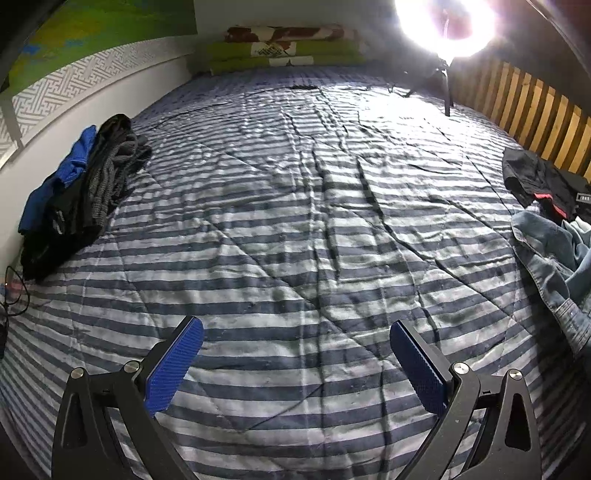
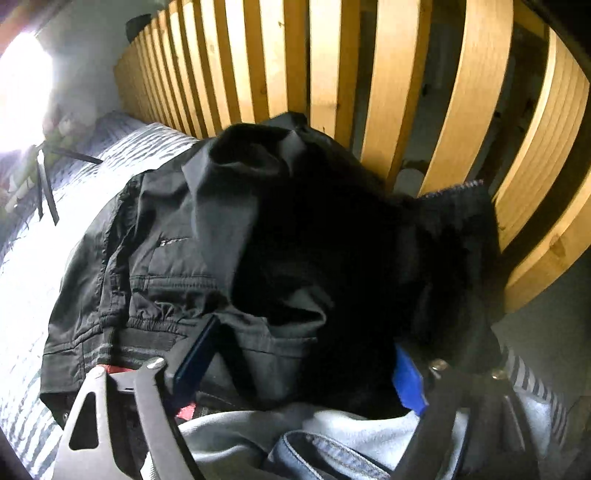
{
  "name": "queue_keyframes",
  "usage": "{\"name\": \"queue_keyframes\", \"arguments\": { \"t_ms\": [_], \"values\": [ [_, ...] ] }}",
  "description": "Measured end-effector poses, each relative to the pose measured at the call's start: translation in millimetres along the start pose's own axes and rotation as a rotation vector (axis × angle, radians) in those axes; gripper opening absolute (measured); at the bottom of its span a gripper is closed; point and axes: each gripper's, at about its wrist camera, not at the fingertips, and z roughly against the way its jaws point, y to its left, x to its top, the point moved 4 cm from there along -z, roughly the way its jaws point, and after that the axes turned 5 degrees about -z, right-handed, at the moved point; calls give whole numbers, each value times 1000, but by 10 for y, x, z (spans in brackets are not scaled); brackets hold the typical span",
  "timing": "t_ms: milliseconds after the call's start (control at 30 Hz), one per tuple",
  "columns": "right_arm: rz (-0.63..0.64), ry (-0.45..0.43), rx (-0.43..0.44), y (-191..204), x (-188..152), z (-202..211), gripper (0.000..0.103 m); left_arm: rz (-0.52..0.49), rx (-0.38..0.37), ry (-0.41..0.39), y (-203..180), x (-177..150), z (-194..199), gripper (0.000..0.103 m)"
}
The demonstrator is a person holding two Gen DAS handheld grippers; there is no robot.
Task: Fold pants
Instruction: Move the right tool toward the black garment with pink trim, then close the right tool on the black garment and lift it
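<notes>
1. Two grippers: the left gripper point(image 1: 295, 354) and the right gripper point(image 2: 295, 365).
2. Two heaps of clothes: dark heap point(image 1: 79, 195) at middle left, unfolded heap point(image 1: 550, 210) at right edge.
3. One lamp point(image 1: 445, 22), upper right.

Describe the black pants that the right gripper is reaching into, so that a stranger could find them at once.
Start at the wooden slat rail along one side of the striped bed. A loose heap lies against it; the black pants are on top, over pale blue jeans. Only they are black with an elastic waistband.
</notes>
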Motion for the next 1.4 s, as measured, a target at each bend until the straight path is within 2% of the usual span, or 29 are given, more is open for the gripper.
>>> {"name": "queue_keyframes", "arguments": {
  "t_ms": [33, 133, 200, 300, 467, 600, 833, 967, 1000, 1167, 1300, 1400],
  "values": [
    [1, -5, 3, -8, 8, 12, 75, 5, 3, -2, 26, 1, 13, 103],
    [7, -14, 22, -41, 12, 40, 59, 18, 20, -7, 119, 15, 38, 102],
    [10, -17, 30, -63, 11, 55, 40, 26, 33, -22, 182, 43, 74, 101],
    [9, -35, 32, -26, 30, 56, 28, 41, 39, -41, 289, 59, 145, 101],
    [19, -58, 39, 32, 36, 64, 22, 31, 59, -42, 421, -12, 172, 101],
    [13, -68, 45, 31, 35, 109, 19, 83, 43, -24, 538, -15, 154, 101],
    [44, -112, 106, 123, 39, 346, 13, 55, 18, -31, 431, -18, 193, 101],
    [86, -156, 126, 251, 12, 552, 11, 25, 29, -41, 343, -28, 222, 101],
    [100, -174, 137, 287, 4, 641, 11, 54, 45, -35, 346, -28, 219, 101],
    [126, -217, 251, 407, -58, 1057, 7, 69, 25, -39, 314, -10, 257, 101],
    [112, -237, 384, 507, -27, 1364, 4, 58, 19, -48, 275, -4, 292, 101],
    [149, -240, 403, 649, 15, 1551, 3, 59, 10, -40, 266, -11, 273, 101]
  ]
}}
